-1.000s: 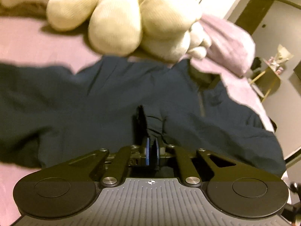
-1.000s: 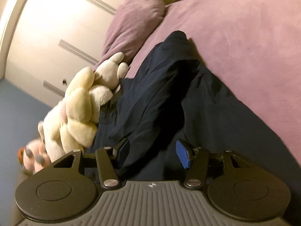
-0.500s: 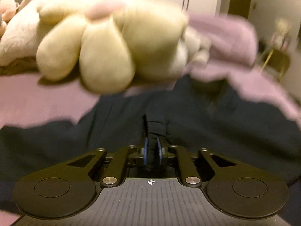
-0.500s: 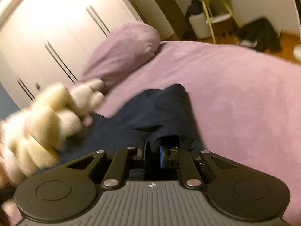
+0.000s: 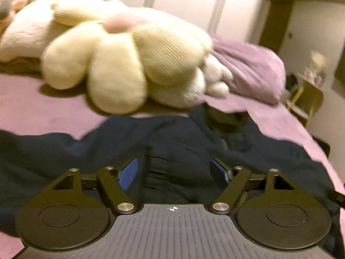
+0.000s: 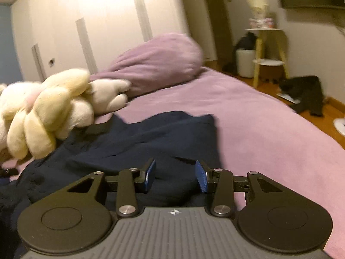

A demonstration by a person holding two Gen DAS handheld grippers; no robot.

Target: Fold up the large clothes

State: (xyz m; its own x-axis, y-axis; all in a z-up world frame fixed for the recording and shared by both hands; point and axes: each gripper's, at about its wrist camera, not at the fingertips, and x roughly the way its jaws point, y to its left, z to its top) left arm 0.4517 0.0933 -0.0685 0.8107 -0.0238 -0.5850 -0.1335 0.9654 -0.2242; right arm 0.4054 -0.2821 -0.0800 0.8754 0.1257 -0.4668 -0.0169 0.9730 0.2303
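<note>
Left wrist view: the left tool [image 5: 174,172] sits low over the garment [image 5: 86,151], its blue pads spread wide, nothing pinched between them. A ridge of dark navy cloth rises in the gap, but the pads stand clear of it on both sides. The garment lies rumpled across the pink bed [image 5: 32,92], spreading out to either side of the tool. Beyond it, a cream plush toy [image 5: 120,54] rests on the bed, one paw close to the garment's far edge. A purple pillow [image 5: 248,71] sits behind the toy, to the right.

Over to the right wrist view: the right tool [image 6: 175,176] is spread too, pads apart, gripping nothing. The garment [image 6: 151,138] lies beneath and ahead of it, its right edge running along bare bed [image 6: 269,129]. The toy [image 6: 54,112] is off to the left, overlapping the garment's corner there, with the pillow [image 6: 155,64] behind it. The view is slightly blurred, so finer folds are hard to read.
</note>
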